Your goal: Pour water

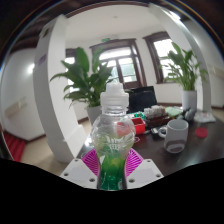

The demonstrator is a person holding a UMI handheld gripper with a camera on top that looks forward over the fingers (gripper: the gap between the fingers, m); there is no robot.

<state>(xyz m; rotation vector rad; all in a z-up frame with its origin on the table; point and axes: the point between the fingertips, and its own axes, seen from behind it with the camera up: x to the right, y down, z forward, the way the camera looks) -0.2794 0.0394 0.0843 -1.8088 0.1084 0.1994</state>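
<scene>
The gripper sits at the bottom centre of the frame, and its two fingers with magenta pads are clamped on a clear plastic bottle, one pad at each side of the lower body. The bottle stands upright between the fingers and fills the middle of the frame. It has a white screw cap that is on, and a green liquid shows in its lower part, with a red and green label around it.

Beyond the bottle, to the right of centre, a dark desk carries several things. A white cup stands on it at the right of the bottle, well apart from it. Near the cup, closer to the bottle, lie small red items that I cannot identify. A black monitor stands behind them.

In the upper left of the frame a large green plant rises behind the bottle, and a second plant in a white pot stands at the upper right. Windows with dark frames are in the upper centre.
</scene>
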